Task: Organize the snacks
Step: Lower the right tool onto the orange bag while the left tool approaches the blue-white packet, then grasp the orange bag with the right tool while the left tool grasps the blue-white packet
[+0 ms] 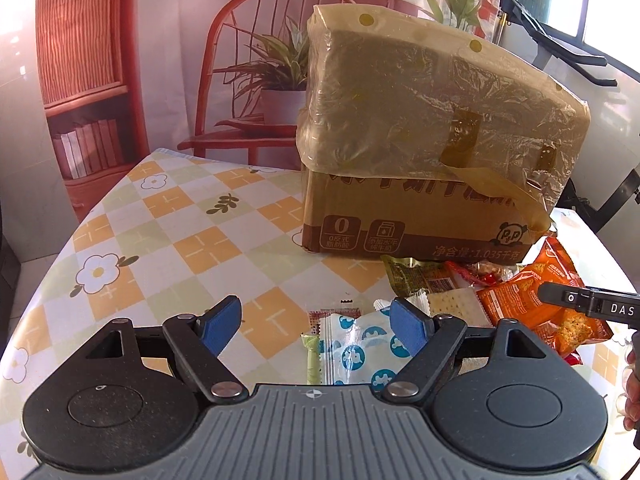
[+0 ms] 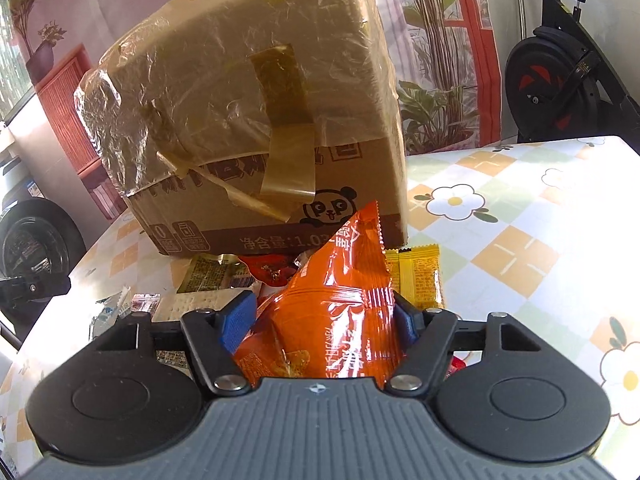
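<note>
A brown cardboard box (image 1: 424, 136) wrapped in clear film stands on the table; it also shows in the right wrist view (image 2: 256, 120). A pile of snack packets lies in front of it. My left gripper (image 1: 316, 326) is open and empty, above a white packet with blue dots (image 1: 360, 350). My right gripper (image 2: 324, 316) is shut on an orange snack bag (image 2: 332, 300), which tilts upward between the blue pads. That bag (image 1: 532, 300) and the right gripper's finger (image 1: 560, 298) show at the right of the left wrist view.
The table has a checked floral cloth (image 1: 168, 232). Other packets: a green one (image 1: 416, 276), a cracker pack (image 1: 456, 302), a yellow one (image 2: 420, 280), a red one (image 2: 272, 270). An exercise bike (image 2: 560, 72) stands beyond the table's far edge.
</note>
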